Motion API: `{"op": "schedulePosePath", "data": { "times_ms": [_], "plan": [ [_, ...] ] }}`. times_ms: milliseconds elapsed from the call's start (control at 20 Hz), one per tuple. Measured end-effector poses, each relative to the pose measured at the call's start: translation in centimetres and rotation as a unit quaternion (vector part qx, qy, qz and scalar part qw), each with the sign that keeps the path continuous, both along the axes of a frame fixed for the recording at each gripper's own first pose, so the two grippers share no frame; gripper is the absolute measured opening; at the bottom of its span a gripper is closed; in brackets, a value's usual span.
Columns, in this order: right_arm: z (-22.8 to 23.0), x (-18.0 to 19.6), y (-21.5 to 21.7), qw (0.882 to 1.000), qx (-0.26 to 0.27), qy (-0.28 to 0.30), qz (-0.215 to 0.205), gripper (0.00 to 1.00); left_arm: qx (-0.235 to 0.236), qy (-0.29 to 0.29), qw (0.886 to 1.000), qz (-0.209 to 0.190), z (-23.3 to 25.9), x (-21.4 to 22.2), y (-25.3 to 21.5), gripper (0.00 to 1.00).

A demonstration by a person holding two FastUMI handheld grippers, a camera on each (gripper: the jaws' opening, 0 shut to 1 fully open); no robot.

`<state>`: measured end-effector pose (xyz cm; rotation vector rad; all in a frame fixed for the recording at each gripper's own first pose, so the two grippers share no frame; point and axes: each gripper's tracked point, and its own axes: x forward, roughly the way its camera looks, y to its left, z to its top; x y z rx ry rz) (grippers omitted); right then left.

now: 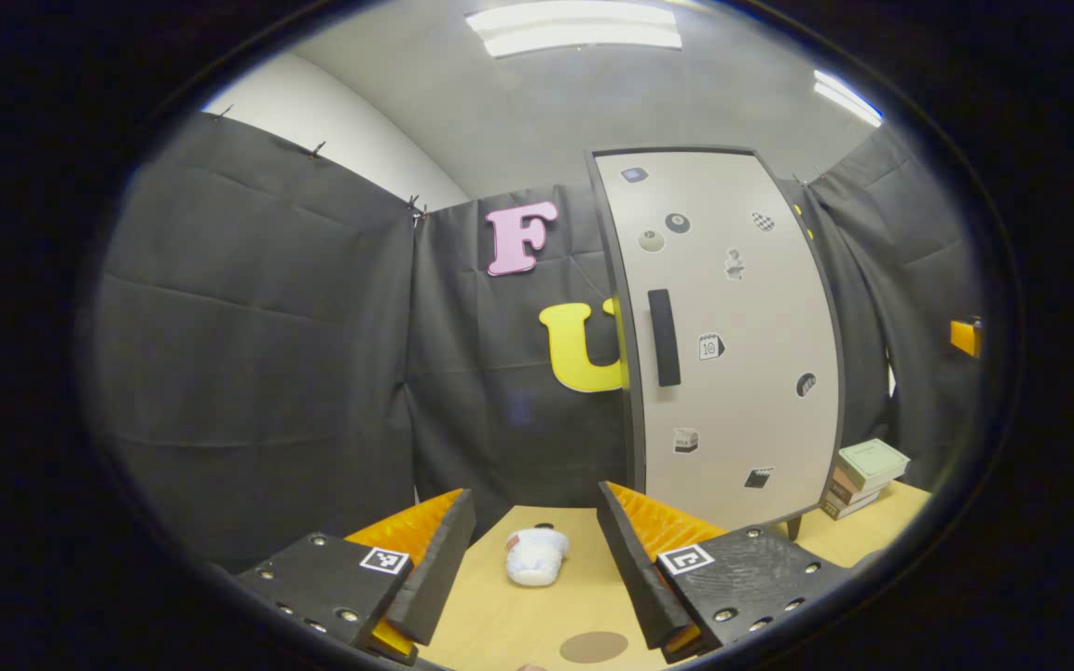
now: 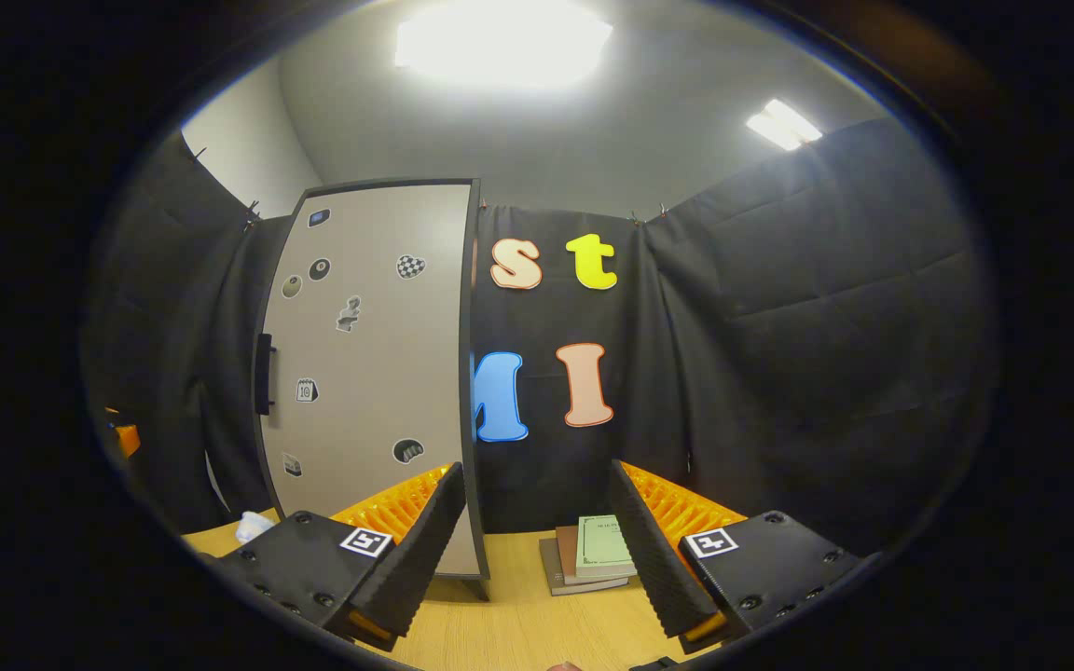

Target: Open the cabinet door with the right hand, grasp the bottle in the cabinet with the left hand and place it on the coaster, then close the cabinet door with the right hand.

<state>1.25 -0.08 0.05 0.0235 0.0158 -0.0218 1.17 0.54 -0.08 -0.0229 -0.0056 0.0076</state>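
Observation:
A tall grey cabinet with stickers stands on the wooden table, its door closed, with a black vertical handle near its left edge. The cabinet also stands left of centre in the right gripper view, with its handle at its left side. A round brown coaster lies on the table close in front of my left gripper, which is open and empty. My right gripper is open too, holding nothing, well short of the cabinet. The bottle is hidden behind the door.
A white crumpled cloth-like object lies on the table between the left fingers' lines. A stack of books rests right of the cabinet, the same stack of books showing in the left gripper view. Black cloth walls enclose the table.

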Motion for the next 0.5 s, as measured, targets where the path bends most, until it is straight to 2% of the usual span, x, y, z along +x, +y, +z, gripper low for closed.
{"op": "schedulePosePath", "data": {
  "times_ms": [500],
  "plan": [
    [0.21, -0.35, -0.4, 1.0, -0.006, 0.0, 0.005, 0.98, -0.001, -0.004, 1.0, 0.004, 0.49, -0.43, -0.68, 0.81]
  ]
}}
